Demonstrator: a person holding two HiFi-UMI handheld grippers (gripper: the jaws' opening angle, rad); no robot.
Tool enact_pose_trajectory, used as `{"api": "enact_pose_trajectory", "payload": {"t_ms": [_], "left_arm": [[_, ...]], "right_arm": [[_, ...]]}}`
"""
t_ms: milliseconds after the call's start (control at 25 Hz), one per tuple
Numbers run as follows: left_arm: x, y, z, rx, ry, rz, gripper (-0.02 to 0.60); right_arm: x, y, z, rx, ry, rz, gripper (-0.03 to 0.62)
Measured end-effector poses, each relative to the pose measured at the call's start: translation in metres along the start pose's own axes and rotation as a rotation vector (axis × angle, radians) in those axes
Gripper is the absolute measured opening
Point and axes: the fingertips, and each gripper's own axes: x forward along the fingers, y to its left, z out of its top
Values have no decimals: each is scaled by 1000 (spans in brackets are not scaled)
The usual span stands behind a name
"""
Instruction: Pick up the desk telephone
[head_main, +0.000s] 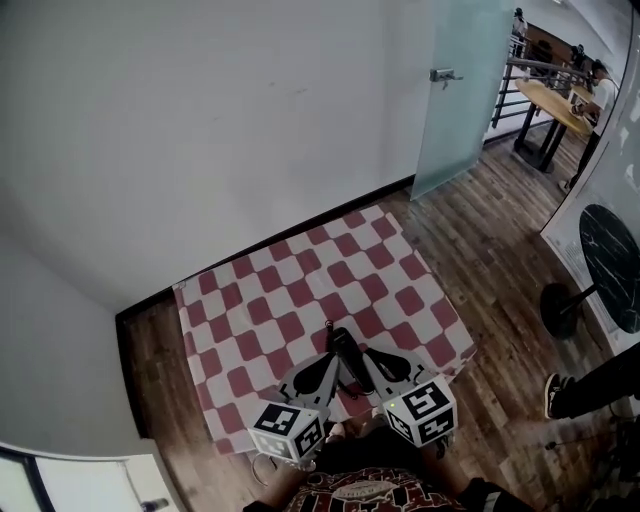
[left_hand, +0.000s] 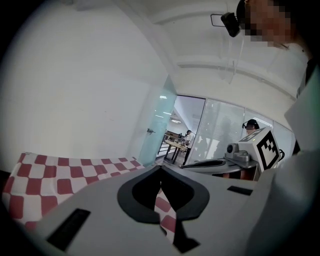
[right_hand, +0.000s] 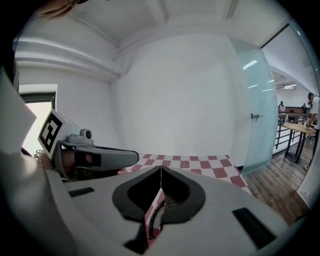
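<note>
The table's red-and-white checked cloth (head_main: 300, 290) fills the middle of the head view. Both grippers hover over its near edge with their noses converging. My left gripper (head_main: 333, 360) has its jaw tips touching (left_hand: 160, 169), and only cloth shows through the gap behind them. The tips of my right gripper (head_main: 362, 360) also meet (right_hand: 161, 169). Below its jaws a dark coiled cord (right_hand: 152, 220) and a meshed part show, apparently of the telephone. A black elongated shape (head_main: 342, 352) lies between the two noses; whether it is the handset I cannot tell. Neither gripper visibly holds anything.
A white wall runs behind the table. A frosted glass door (head_main: 455, 90) stands at the back right, with wooden floor (head_main: 480, 250) beside it. A round black table (head_main: 612, 265) and a person's shoe (head_main: 556, 395) are at the right. People stand at a far wooden table (head_main: 560, 100).
</note>
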Motion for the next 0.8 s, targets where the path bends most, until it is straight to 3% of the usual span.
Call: {"api": "enact_pose_trajectory", "payload": {"t_ms": [800], "left_arm": [[14, 10, 1, -69, -57, 285, 9]], "right_arm": [[26, -19, 9, -85, 40, 287, 20]]}}
